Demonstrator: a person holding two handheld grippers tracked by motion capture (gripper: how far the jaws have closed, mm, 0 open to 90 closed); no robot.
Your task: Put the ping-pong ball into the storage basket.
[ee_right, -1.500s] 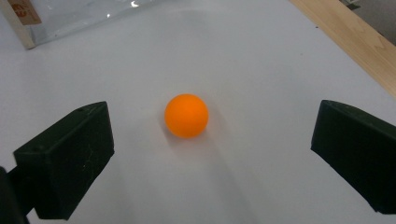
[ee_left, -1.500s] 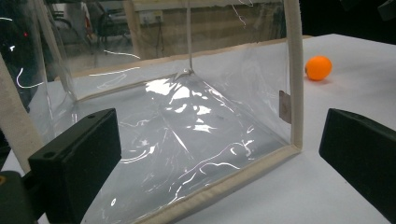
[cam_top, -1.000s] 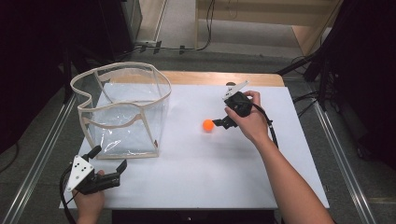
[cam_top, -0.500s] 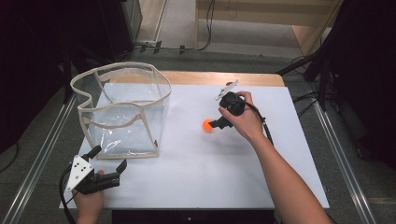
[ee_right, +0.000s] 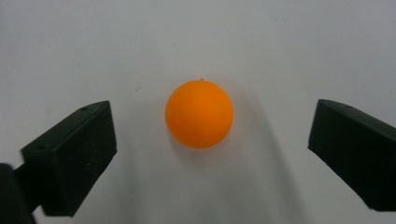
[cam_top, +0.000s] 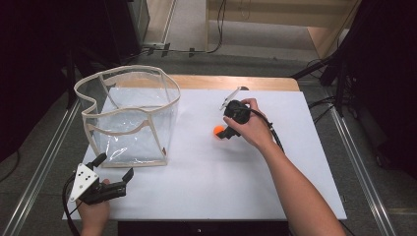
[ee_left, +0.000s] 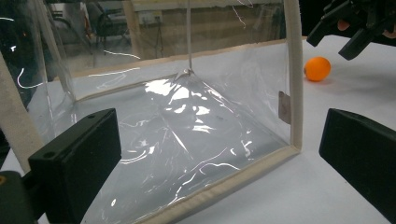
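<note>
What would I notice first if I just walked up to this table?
Probably the small bright orange ball on the white table, lying between the open black jaws of the right gripper. Next, the big see-through plastic bag with cream edging, standing open at the table's left, just beyond the open left gripper.

ball (cam_top: 218, 130) on table (cam_top: 211, 196), right of bag (cam_top: 129, 118)

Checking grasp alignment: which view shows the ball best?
Right gripper view: the ball sits large and centred between the open jaws, untouched. High view shows it small beside the right gripper. Left gripper view shows it far off.
</note>
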